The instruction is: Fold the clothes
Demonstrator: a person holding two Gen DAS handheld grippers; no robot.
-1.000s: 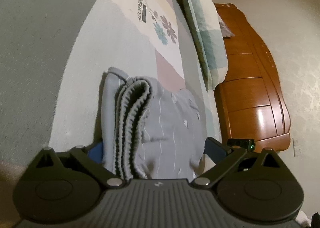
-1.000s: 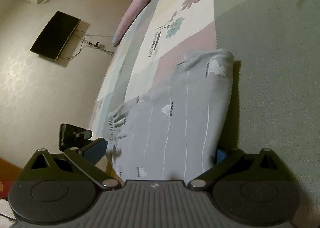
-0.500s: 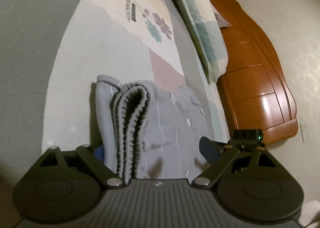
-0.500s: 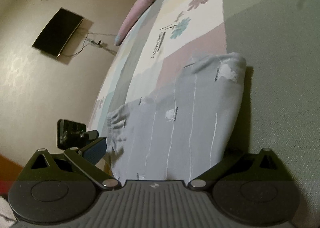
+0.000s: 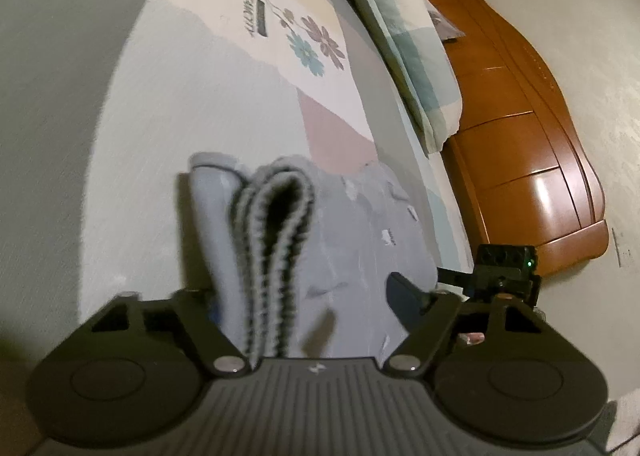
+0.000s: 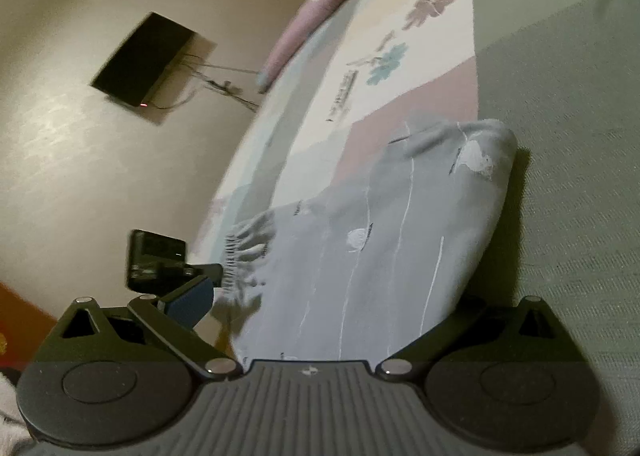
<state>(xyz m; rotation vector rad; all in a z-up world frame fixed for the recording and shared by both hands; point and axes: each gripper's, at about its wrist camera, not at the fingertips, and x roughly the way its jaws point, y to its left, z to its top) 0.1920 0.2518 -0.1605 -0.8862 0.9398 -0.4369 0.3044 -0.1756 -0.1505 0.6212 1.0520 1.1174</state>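
Left wrist view: grey trousers (image 5: 352,240) lie folded in layers on the bed (image 5: 224,104), between the fingers of the wide-open left claw (image 5: 304,304), which grips nothing. The right claw (image 6: 340,296) also straddles them, spread wide. The fold looks largely done; smoothing may remain.

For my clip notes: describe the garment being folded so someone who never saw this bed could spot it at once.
Start at the bed sheet with its pastel blocks and flower print, which runs toward the wooden headboard. On its near part, between the fingers of both grippers, lies the folded grey garment. Its thin white vertical lines, small white motifs and ribbed elastic band set it apart from the checked pillow.
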